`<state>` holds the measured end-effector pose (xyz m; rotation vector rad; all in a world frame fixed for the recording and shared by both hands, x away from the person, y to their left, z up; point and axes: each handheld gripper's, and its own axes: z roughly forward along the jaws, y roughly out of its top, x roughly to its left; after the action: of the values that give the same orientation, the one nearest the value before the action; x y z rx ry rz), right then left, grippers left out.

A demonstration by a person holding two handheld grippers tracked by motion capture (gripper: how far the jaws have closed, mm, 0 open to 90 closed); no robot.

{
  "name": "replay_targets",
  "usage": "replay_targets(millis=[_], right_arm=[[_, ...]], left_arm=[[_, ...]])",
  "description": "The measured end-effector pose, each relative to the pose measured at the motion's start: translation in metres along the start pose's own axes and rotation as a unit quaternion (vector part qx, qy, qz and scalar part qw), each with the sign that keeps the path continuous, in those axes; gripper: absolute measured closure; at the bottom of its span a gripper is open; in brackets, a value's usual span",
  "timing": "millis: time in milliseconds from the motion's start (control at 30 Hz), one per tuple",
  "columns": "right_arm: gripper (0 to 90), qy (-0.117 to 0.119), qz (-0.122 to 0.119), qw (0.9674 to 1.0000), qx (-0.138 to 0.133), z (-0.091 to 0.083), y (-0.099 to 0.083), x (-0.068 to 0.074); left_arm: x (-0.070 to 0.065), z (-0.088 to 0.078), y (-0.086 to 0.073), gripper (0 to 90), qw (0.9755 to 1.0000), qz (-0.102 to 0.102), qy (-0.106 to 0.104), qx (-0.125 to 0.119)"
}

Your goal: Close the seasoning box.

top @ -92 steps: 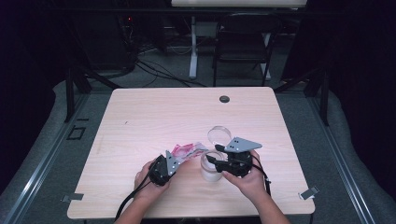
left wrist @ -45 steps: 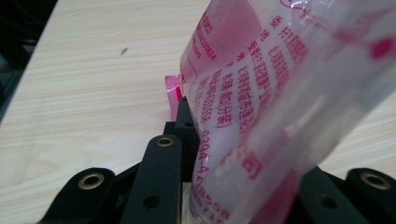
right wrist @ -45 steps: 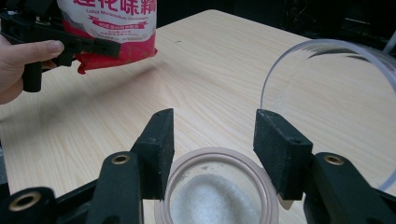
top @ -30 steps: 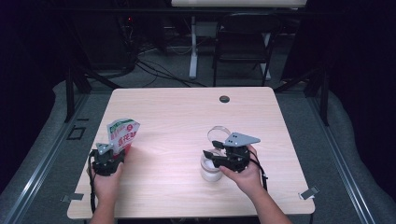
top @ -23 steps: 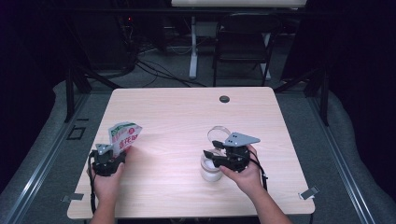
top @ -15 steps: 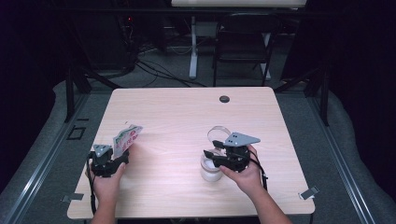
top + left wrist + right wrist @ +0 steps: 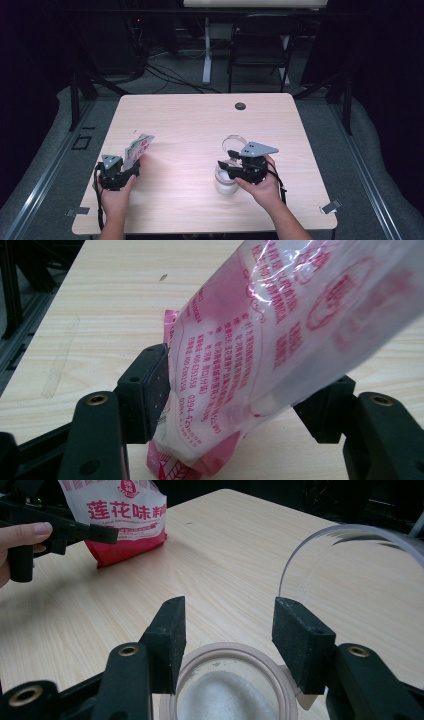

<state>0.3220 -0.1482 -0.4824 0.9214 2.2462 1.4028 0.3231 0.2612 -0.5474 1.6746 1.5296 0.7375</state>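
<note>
Wood-grain table (image 7: 200, 125) stands on grey floor (image 7: 380, 165), dark room behind

You get bench (image 7: 200, 130) lit bright from overhead, room around it near black. Pale glare patch mid-bench. Short soft shadows under hands. Left gripper view: plastic bag (image 7: 280, 340) close, soft-focus, sheen on film. Right gripper view: foreground jaws slightly blurred, far corners dark.
</note>
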Motion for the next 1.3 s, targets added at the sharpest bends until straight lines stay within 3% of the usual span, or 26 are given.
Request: replay_targets(millis=[133,367,567,867,1100,1300], right_arm=[[47.1,-0.001,0.001,1.0,-0.001,0.0,0.0,0.0],[46.9,-0.001,0.003,1.0,-0.003,-0.001,0.0,0.0],[46.8,-0.003,0.002,1.0,-0.003,-0.001,0.0,0.0],[46.3,-0.003,0.001,1.0,-0.004,-0.005,0.001,0.001],[48.0,-0.002,0.001,1.0,-0.003,-0.008,0.0,0.001],[54.9,0.006,-0.004,1.0,0.003,-0.01,-0.001,0.002]], left_arm=[[-0.004,-0.002,0.001,36.3,0.9999,0.004,-0.004,-0.009],[-0.019,-0.009,0.005,36.3,0.9989,0.035,-0.015,-0.025],[-0.03,-0.01,0.006,36.3,0.998,0.052,-0.027,-0.024],[-0.058,-0.006,0.005,36.3,0.9939,0.097,-0.05,-0.016],[-0.071,-0.004,0.005,36.2,0.9913,0.111,-0.069,-0.017],[-0.089,-0.003,0.005,36.3,0.9862,0.132,-0.099,-0.013]])
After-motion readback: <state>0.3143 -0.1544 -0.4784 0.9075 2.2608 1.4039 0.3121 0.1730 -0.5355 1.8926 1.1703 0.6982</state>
